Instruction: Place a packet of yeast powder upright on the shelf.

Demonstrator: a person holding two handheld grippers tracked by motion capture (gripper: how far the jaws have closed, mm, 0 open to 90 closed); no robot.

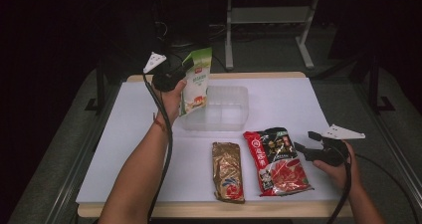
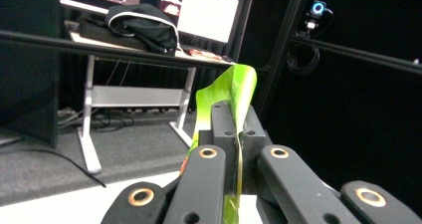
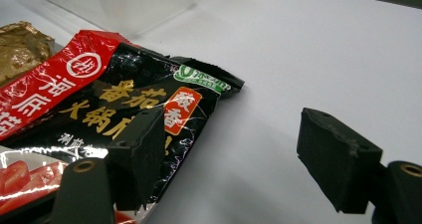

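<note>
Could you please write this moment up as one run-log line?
left gripper: shut on green-and-white pouch, above clear bin | right gripper: open, beside red-and-black packet | gold packet: on table

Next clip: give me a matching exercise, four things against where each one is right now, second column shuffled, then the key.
Things
1. green-and-white pouch
2. clear plastic bin
3. gold packet
4. red-and-black packet

Places
A. flat on the table, beside the open right gripper
B. pinched upright in the left gripper, above the table
C. at the middle of the table, behind both flat packets
D. flat near the front edge, left of the red-and-black packet

Pairs: 1-B, 2-C, 3-D, 4-A
</note>
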